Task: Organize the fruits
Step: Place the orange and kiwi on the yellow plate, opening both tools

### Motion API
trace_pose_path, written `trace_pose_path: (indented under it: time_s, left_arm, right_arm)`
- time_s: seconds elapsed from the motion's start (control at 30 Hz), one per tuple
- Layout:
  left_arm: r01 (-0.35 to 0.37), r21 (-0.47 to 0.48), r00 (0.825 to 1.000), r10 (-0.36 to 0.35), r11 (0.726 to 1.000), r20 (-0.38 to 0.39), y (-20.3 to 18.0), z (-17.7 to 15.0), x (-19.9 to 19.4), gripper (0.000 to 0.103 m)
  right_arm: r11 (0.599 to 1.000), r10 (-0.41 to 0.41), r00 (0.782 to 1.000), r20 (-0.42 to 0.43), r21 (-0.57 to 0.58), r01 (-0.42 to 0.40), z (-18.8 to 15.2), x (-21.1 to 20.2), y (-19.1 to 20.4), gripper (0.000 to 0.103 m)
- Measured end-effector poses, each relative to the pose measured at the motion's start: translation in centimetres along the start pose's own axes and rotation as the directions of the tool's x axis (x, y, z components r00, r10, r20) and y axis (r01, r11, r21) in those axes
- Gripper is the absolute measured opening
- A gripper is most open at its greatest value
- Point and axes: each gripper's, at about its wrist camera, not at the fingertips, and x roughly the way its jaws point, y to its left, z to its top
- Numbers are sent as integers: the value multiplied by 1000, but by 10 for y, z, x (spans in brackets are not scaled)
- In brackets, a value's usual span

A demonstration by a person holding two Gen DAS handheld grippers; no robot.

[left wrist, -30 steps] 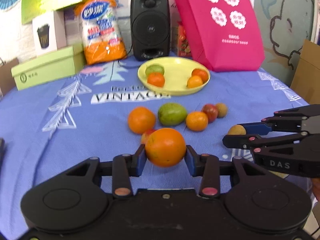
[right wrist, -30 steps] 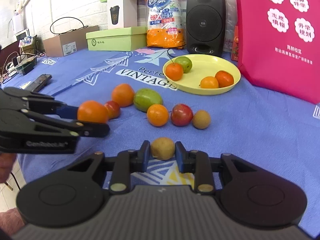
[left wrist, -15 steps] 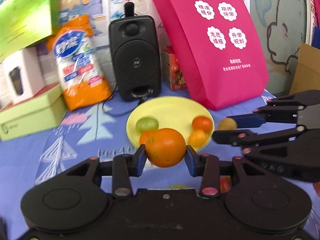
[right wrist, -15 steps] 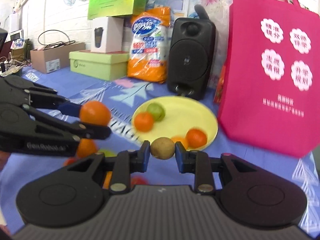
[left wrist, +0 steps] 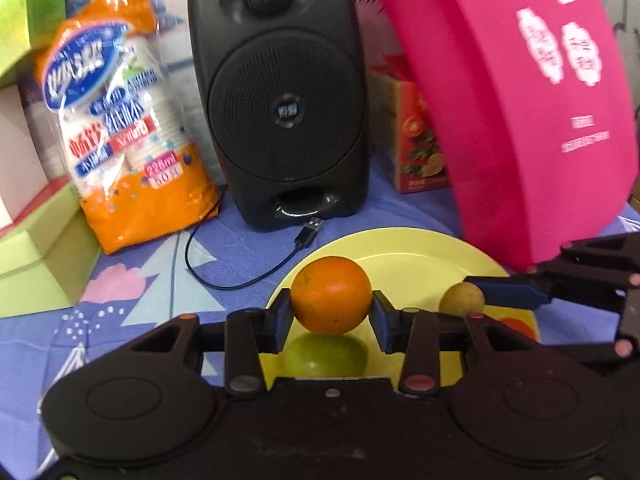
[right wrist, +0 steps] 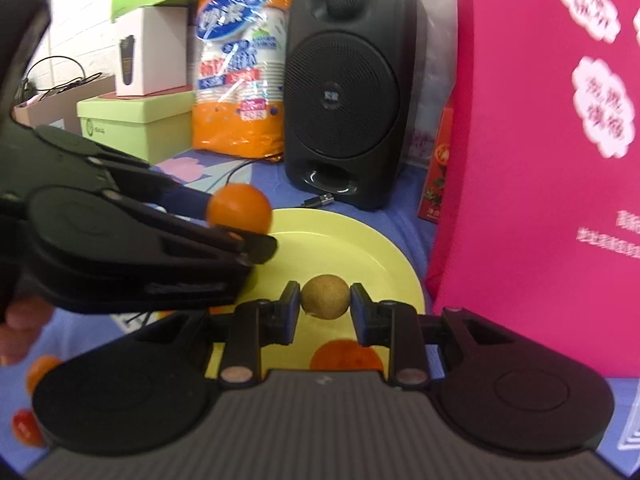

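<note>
Left gripper (left wrist: 331,316): clenched on an orange (left wrist: 330,295), which is held above the near left part of the yellow plate (left wrist: 404,248).
Right gripper (right wrist: 325,307): clamped on a small brown round fruit (right wrist: 324,295), possibly a longan, held over the middle of the plate, near its right side.
Spacing of grippers: both are seen side by side over the plate, near each other but not touching.
Already on plate: a green fruit (left wrist: 326,354) is seen directly beneath the held orange; an orange fruit (right wrist: 346,356) lies under the right gripper.
Progress: judged as partway; two fruits are carried to the plate but not yet released.
Left to do: loose fruit (right wrist: 42,370) is glimpsed on the blue tablecloth (left wrist: 132,280) at the near left, blurred, so more trips are judged necessary.
Open room on plate: the far half is shown bare; it is judged the safer drop zone.
Edges: a black speaker (left wrist: 280,92) and its cable plug (left wrist: 308,236) stand just beyond the far rim; a pink bag (left wrist: 520,100) crowds the right rim.
Risk: round fruit could be rolled off the shallow rim.
</note>
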Motion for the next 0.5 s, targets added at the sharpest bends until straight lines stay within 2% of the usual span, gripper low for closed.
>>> trace_pose_path:
  time_s: [0.17,0.23,0.3,0.47,0.5]
  left_arm:
    - [-7,-10,1000,7,1000,-9,1,-3,14,45]
    - [-24,3,1000,24,1000,0,-1,-4,11,54]
    - [-32,8,999,32,999,14,-1,-4,2,59]
    - [-55,23,996,54,998,74,1,-10,-44,59]
    - [-63,26,994,61,998,92,2,-13,-56,59]
  right_arm:
    - [1000,-1,1000,-12,-5,1,-3,10,-1,27]
    - [1000,-10,1000,-8,-4,10,-3,8,-2,29]
    - [1000,-17,1000,-4,-3,17,-3,4,-3,29]
    - [1000,-26,999,24,-8,27,-6,-25,-1,29]
    - [1000,-25,999,35,-11,26,-8,-34,0,33]
